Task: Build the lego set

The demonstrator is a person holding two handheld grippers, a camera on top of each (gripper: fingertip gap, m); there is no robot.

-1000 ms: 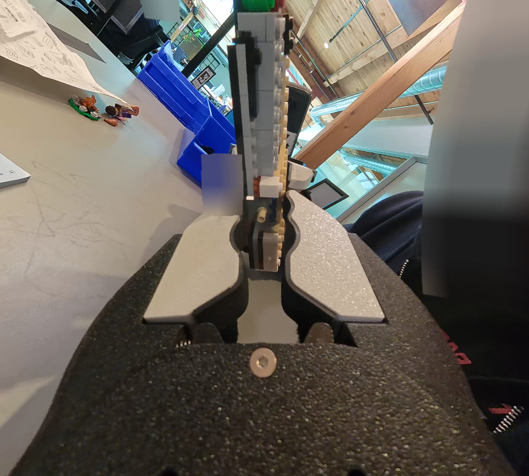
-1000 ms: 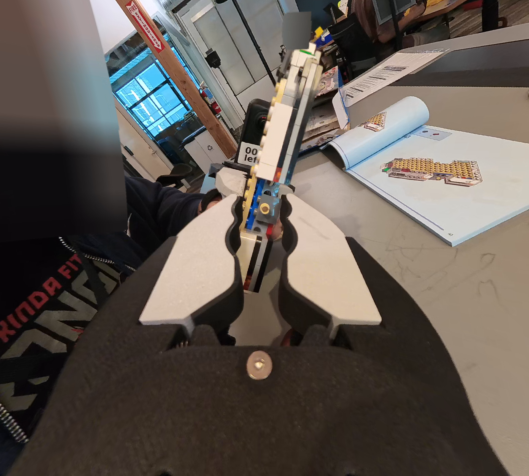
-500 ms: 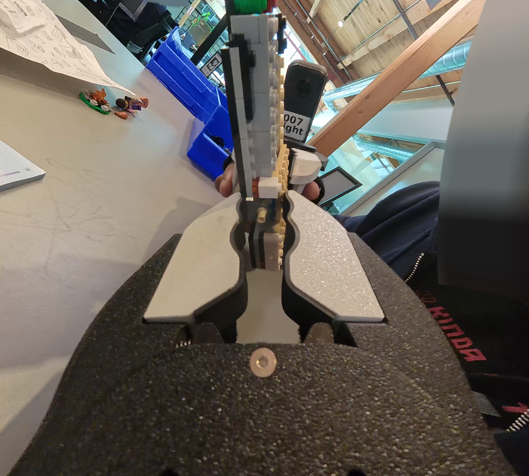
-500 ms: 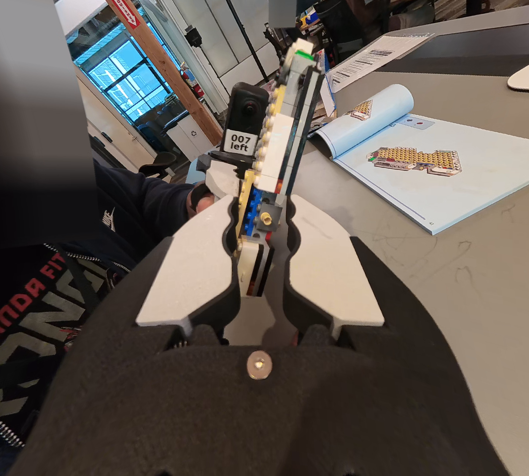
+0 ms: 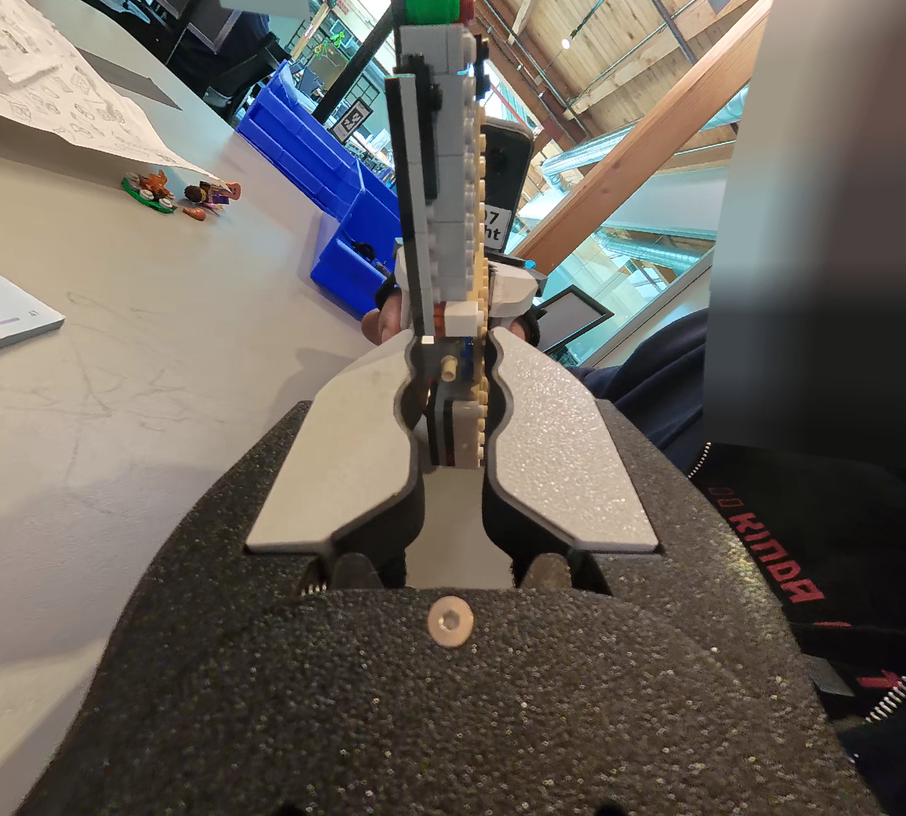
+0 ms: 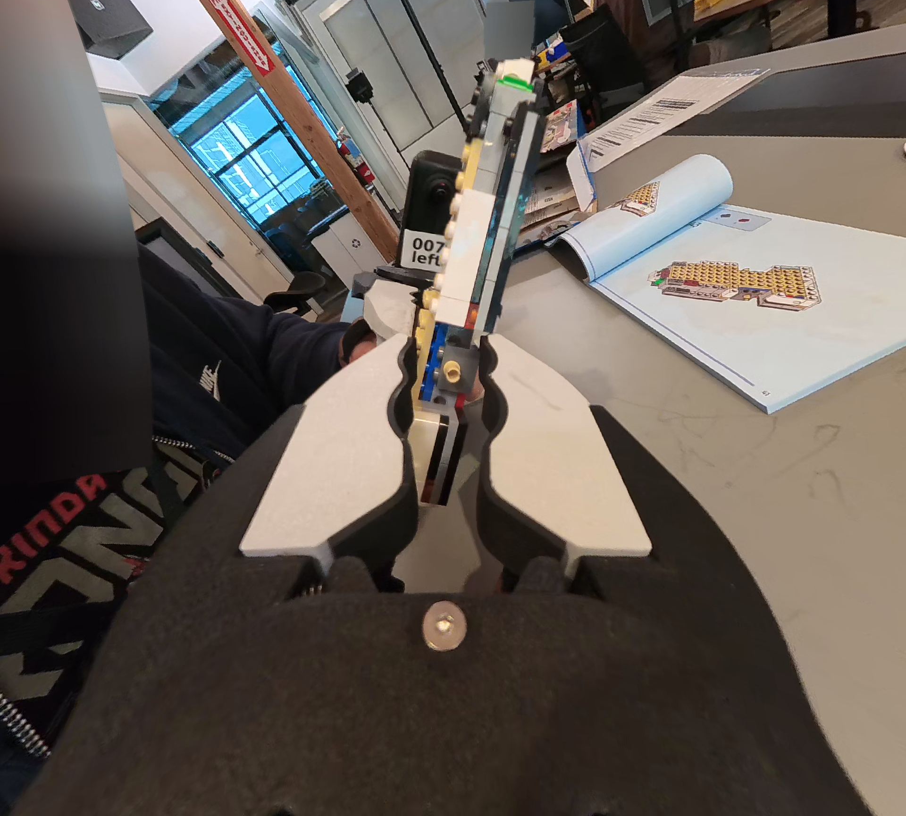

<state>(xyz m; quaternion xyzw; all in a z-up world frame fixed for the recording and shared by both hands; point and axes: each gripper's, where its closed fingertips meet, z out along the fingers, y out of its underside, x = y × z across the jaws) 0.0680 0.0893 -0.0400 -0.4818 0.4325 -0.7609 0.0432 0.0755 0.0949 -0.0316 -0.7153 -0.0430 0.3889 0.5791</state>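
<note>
I am holding a flat brick-built model (image 5: 443, 184) edge-on above the grey table (image 5: 162, 351), gripped from opposite sides. The left gripper (image 5: 448, 346) is clamping its lower part, pads pressing both faces. The right gripper (image 6: 443, 351) is also closing on the same model (image 6: 483, 233). An open instruction booklet (image 6: 735, 302) is lying near; blue bins (image 5: 314, 165) are standing beyond.

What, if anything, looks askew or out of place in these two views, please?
Nothing looks damaged or spilled. The flat brick model stands on edge rather than lying flat, clamped at its lower end by both the left gripper and right gripper. A few small brick figures lie loose on the table.
</note>
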